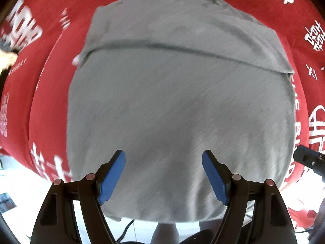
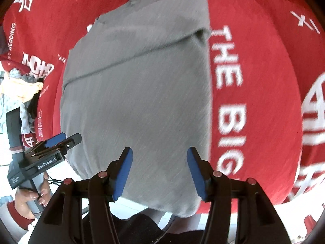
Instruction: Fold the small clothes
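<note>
**Both jaws spread above a folded grey garment**

Left gripper (image 1: 163, 172): jaws spread wide, blue pads (image 1: 112, 180) well apart, nothing pinched between them. Aimed straight down at the grey garment (image 1: 178, 105), which fills the gap between the jaws and runs far ahead of them. No clear contact between pads and cloth; cannot tell for certain through the blur.

Right gripper (image 2: 159, 172): jaws parted somewhat less than the left pair, blue pads (image 2: 124, 174) empty, holding nothing. Grey garment (image 2: 140, 101) again between and ahead of the jaws, its right edge just beyond the right pad.

Garment folded into a rough rectangle, one flap laid across the far part with a crease line running side to side ahead of both pairs of jaws. Spread flat on a red cloth (image 2: 264, 71) with white lettering that covers the desk; near edge hanging slightly over the desk edge below the jaws.

Off to the left of the right jaws, the left gripper (image 2: 63, 140) held by a hand (image 2: 30, 197) in a red-and-white sleeve; farther left, a heap of other clothes (image 2: 22, 89)
</note>
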The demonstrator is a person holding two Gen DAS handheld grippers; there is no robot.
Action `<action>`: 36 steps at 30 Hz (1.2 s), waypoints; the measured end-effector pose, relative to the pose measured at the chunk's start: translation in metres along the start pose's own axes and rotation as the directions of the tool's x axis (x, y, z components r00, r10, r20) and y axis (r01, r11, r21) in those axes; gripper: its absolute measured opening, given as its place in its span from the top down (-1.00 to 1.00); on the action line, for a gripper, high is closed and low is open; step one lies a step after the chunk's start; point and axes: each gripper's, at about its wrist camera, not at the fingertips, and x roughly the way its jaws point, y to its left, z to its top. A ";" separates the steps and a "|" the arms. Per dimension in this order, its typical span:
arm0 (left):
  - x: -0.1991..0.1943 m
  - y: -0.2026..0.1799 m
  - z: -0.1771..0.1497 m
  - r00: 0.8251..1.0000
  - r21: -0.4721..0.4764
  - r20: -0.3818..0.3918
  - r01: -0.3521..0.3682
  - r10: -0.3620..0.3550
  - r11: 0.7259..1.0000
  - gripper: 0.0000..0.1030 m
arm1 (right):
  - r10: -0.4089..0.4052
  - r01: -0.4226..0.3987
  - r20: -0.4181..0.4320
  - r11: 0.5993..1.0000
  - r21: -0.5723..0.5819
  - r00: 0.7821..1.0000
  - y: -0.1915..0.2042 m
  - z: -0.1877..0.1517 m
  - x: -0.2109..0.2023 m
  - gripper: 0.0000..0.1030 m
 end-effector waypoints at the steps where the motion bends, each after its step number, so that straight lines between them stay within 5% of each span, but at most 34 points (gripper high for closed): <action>1: -0.001 0.012 -0.007 1.000 -0.012 0.004 0.004 -0.004 1.000 -0.53 | -0.001 0.001 -0.013 1.000 -0.005 1.000 0.008 -0.009 0.005 -0.16; 12: -0.004 0.112 -0.082 0.999 -0.044 0.009 0.046 -0.045 0.998 -0.53 | -0.008 0.008 0.016 0.999 -0.035 1.000 0.061 -0.078 0.017 -0.16; 23: 0.049 0.155 -0.105 0.957 -0.062 -0.036 0.285 -0.287 0.957 -0.53 | 0.038 -0.036 -0.029 0.997 0.061 0.999 0.002 -0.112 0.032 -0.16; 31: 0.072 0.165 -0.119 0.935 -0.081 -0.040 0.347 -0.351 0.934 -0.53 | 0.032 -0.026 -0.104 0.998 0.055 0.994 -0.037 -0.131 0.070 -0.16; 36: 0.074 0.166 -0.123 0.931 -0.048 -0.044 0.360 -0.362 0.932 -0.53 | 0.077 -0.070 -0.074 0.993 0.092 0.994 -0.049 -0.137 0.072 -0.16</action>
